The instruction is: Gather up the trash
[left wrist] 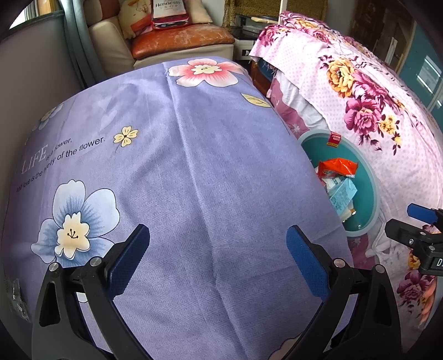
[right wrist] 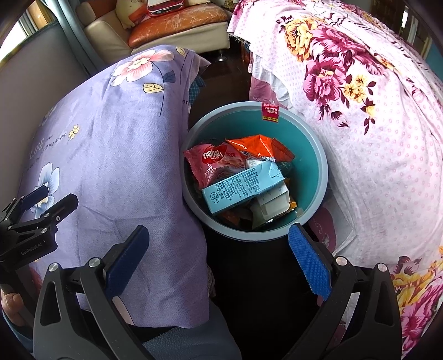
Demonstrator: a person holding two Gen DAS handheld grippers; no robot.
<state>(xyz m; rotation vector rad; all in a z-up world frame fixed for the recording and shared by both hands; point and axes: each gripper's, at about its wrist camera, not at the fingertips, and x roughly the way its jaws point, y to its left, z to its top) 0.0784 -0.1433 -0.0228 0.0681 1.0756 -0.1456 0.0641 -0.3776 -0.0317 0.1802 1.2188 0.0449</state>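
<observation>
Looks pretty much done: wrappers (right wrist: 221,163) and a blue carton (right wrist: 243,188) sit in the teal bin (right wrist: 313,171), table (left wrist: 193,166) bare. Left hand-held gripper (left wrist: 218,249) and right hand-held gripper (right wrist: 218,249) both gape wide, empty.

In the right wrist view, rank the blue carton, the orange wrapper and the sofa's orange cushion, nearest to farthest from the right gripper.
From the open right gripper:
1. Blue carton, lying in the teal bin, just ahead.
2. Orange wrapper, deeper in the bin, behind the carton.
3. Orange cushion, on the sofa at the far top of the view.
</observation>
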